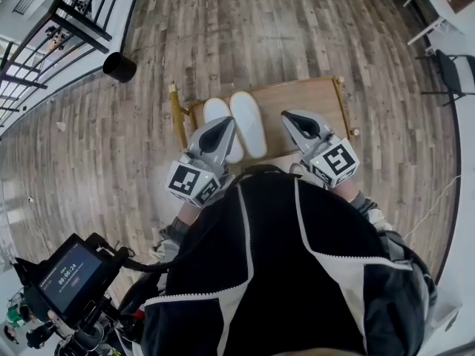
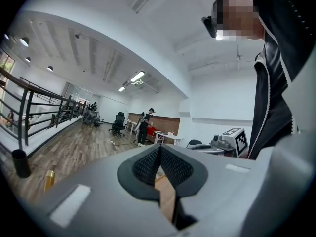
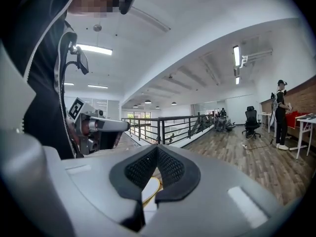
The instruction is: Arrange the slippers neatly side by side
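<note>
The two white, oblong, soft fabric slippers (image 1: 249, 123) lie on the small wooden table with the brass-coloured frame (image 1: 315, 95). They are parallel, close together along their long sides, on the left part of the table top. I judge that the pair is already arranged as the task asks. I think this is why both tools are held above the table and not down at the slippers.

The left gripper (image 1: 221, 127) has its black ribbed pads pressed together with nothing between them. The right gripper (image 1: 292, 117) is the same, closed and empty. From the head view, the left gripper covers part of the left slipper, so I cannot see if the heels are exactly in line.

Only the head view shows the slippers and the table top as a whole. The two gripper views look level across the room. They show the closed pads clearly, each shows the other tool at its edge, and they also show a dark railing (image 3: 163, 127) and a person standing far away by desks (image 2: 144, 127). The head view does not show that person. It alone shows a black round bin (image 1: 119, 67) on the plank floor.
</note>
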{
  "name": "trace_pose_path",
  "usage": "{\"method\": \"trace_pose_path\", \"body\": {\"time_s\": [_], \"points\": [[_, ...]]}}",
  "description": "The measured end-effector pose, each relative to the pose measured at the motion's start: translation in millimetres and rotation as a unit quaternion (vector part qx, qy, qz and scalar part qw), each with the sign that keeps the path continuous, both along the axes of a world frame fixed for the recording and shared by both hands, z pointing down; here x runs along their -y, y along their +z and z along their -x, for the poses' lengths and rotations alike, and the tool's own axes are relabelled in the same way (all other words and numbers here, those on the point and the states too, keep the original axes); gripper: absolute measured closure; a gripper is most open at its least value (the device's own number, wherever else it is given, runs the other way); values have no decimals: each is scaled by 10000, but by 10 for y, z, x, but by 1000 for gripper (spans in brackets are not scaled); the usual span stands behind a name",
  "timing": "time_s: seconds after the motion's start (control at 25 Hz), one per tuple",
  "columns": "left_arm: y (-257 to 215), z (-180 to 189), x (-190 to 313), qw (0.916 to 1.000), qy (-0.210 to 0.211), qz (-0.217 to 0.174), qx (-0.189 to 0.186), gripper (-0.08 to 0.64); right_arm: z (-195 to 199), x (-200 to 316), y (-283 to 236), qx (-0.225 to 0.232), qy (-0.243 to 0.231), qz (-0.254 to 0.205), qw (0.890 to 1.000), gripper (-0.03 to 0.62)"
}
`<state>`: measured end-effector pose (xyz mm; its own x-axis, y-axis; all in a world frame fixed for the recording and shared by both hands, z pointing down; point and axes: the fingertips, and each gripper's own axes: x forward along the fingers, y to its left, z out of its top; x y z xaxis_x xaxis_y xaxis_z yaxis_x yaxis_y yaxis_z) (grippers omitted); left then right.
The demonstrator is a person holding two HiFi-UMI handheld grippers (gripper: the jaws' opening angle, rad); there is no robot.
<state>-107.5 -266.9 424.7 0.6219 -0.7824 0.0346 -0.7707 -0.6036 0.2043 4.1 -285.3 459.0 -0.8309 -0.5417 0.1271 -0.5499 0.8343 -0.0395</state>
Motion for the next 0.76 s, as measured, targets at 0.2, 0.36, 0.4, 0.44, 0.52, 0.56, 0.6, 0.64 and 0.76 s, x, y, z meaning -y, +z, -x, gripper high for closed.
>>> {"method": "trace_pose_path", "body": {"time_s": [0.2,0.36,0.4,0.44,0.52,0.56,0.6,0.64,0.76], "points": [[53,23,8,10000,-33,-22,-5,541,49,7,-13,12,-86,8,10000,591],[56,38,-5,10000,-32,11,43,541,117,-2,-24,-34,-164,-44,9998,591],[70,40,-12,10000,-25,22,32,541,134,-7,-28,-40,-177,-47,9998,591],[86,38,-22,10000,-6,31,25,541,146,-12,-29,-45,-182,-53,9998,591],[91,29,-39,10000,28,43,36,541,163,-29,-25,-62,-183,-83,9998,591],[88,27,-49,10000,41,41,45,541,171,-42,-23,-68,-186,-104,9997,591],[95,27,-60,10000,56,31,48,541,179,-57,-22,-65,-192,-116,9997,591],[107,29,-71,10000,69,19,43,541,185,-73,-20,-53,-194,-111,9997,591],[137,33,-102,10000,95,-10,25,541,189,-112,-11,17,-183,-53,9998,591]]}}
